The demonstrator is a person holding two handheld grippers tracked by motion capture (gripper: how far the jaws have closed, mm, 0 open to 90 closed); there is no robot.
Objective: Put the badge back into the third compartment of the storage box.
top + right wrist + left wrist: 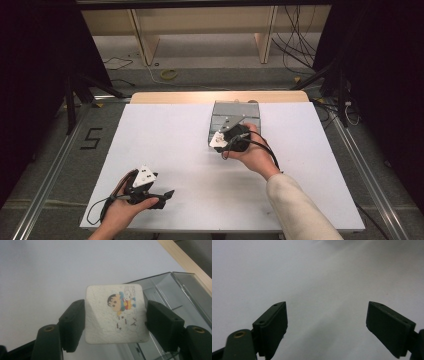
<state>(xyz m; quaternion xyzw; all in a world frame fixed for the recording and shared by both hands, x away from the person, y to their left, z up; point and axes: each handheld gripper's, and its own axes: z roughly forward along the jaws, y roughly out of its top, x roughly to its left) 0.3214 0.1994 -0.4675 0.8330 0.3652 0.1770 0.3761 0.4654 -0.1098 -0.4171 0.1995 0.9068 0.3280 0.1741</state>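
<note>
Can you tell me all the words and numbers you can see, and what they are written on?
"5": a big dark number on the floor, left of the table.
Small dark marks under the cartoon child on the white block, which sits between the right gripper's jaws: some kind of writing, but too blurred to read.
White sticker on the right gripper, seen in the high view: nothing readable.
White sticker on the left gripper: nothing readable.

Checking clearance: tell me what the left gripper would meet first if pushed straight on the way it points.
Likely nothing but the white tabletop: the left gripper, jaws open and empty, faces bare surface, though depth is unclear.
</note>
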